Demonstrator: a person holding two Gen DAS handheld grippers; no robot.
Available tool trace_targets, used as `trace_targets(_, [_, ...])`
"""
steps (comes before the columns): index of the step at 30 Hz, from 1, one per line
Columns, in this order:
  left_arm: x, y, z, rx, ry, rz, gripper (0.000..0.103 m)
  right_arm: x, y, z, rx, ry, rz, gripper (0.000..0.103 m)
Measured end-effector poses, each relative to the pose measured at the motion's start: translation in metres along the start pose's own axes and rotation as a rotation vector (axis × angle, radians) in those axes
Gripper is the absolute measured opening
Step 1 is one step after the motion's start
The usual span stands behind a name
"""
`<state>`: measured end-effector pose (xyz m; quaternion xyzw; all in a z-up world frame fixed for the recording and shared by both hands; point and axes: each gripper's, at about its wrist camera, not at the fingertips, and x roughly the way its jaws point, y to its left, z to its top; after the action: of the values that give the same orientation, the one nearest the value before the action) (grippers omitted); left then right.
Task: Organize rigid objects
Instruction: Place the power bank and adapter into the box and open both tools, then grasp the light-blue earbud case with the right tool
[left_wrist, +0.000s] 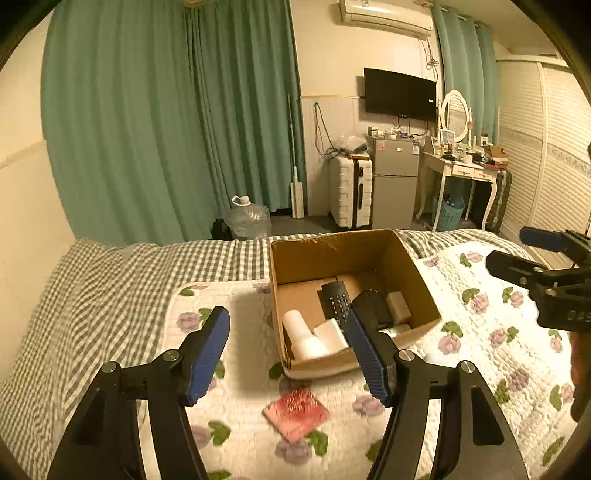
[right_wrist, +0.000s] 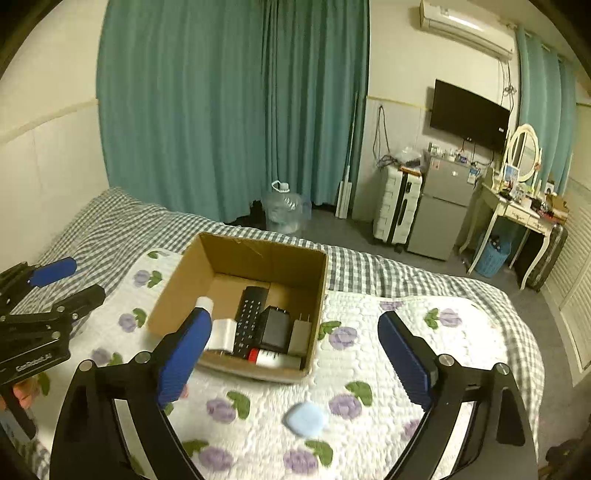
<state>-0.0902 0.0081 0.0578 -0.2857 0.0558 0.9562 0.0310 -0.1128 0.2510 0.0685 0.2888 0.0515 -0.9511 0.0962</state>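
An open cardboard box stands on the floral quilt. Inside lie a black remote, a black adapter, a grey plug, white bottles and a red-and-white tube. My left gripper is open and empty, just in front of the box. A red square packet lies under it. My right gripper is open and empty, near the box's front. A light blue oval pad lies below it.
The bed has a checked sheet and a floral quilt. Beyond it are green curtains, a water jug, a white suitcase, a small fridge, a dressing table and a blue basket.
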Motion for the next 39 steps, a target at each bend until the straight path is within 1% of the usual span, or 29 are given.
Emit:
trace_targets(3, [-0.008, -0.002, -0.014, -0.005, 0.008, 0.019, 0.072, -0.012, 0.003, -0.014, -0.009, -0.004, -0.006, 0.097])
trace_targets(5, [-0.008, -0.002, -0.025, -0.010, 0.019, 0.027, 0.072, -0.013, 0.004, -0.026, -0.012, 0.005, -0.010, 0.098])
trace_targets(9, [0.014, 0.000, -0.048, -0.024, 0.083, 0.036, 0.073, -0.001, 0.000, -0.051, 0.011, 0.045, -0.012, 0.099])
trace_targets(11, [0.029, 0.005, -0.061, -0.041, 0.124, 0.044, 0.073, 0.014, -0.006, -0.059, 0.031, 0.075, -0.015, 0.099])
trace_targets(13, [0.047, 0.007, -0.073, -0.039, 0.167, 0.020, 0.073, 0.033, -0.011, -0.068, 0.043, 0.106, -0.022, 0.099])
trace_targets(17, [0.085, 0.009, -0.096, -0.026, 0.244, 0.043, 0.073, 0.073, -0.020, -0.084, 0.038, 0.165, -0.057, 0.099])
trace_targets(21, [0.114, 0.008, -0.109, -0.020, 0.286, 0.040, 0.073, 0.113, -0.028, -0.106, 0.067, 0.232, -0.042, 0.099])
trace_targets(23, [0.126, 0.007, -0.117, -0.013, 0.306, 0.031, 0.073, 0.131, -0.031, -0.119, 0.075, 0.279, -0.030, 0.099])
trace_targets(26, [0.139, 0.007, -0.128, -0.004, 0.339, 0.020, 0.073, 0.151, -0.028, -0.130, 0.051, 0.338, -0.019, 0.099])
trace_targets(29, [0.151, 0.009, -0.138, -0.014, 0.379, 0.007, 0.073, 0.170, -0.022, -0.137, 0.014, 0.376, -0.037, 0.099])
trace_targets(31, [0.153, 0.010, -0.140, -0.020, 0.387, -0.010, 0.073, 0.180, -0.019, -0.142, 0.010, 0.408, -0.028, 0.093])
trace_targets(32, [0.153, 0.011, -0.140, -0.022, 0.389, -0.018, 0.073, 0.186, -0.019, -0.145, 0.011, 0.430, -0.023, 0.084])
trace_targets(33, [0.153, 0.011, -0.141, -0.024, 0.390, -0.024, 0.073, 0.189, -0.018, -0.148, 0.008, 0.444, -0.027, 0.071])
trace_targets(34, [0.153, 0.010, -0.141, -0.025, 0.394, -0.029, 0.073, 0.190, -0.018, -0.150, 0.002, 0.450, -0.031, 0.063])
trace_targets(35, [0.153, 0.010, -0.142, -0.027, 0.401, -0.036, 0.073, 0.188, -0.018, -0.150, -0.002, 0.446, -0.033, 0.058])
trace_targets(39, [0.156, 0.007, -0.144, -0.038, 0.425, -0.064, 0.073, 0.178, -0.018, -0.150, 0.009, 0.427, -0.010, 0.058])
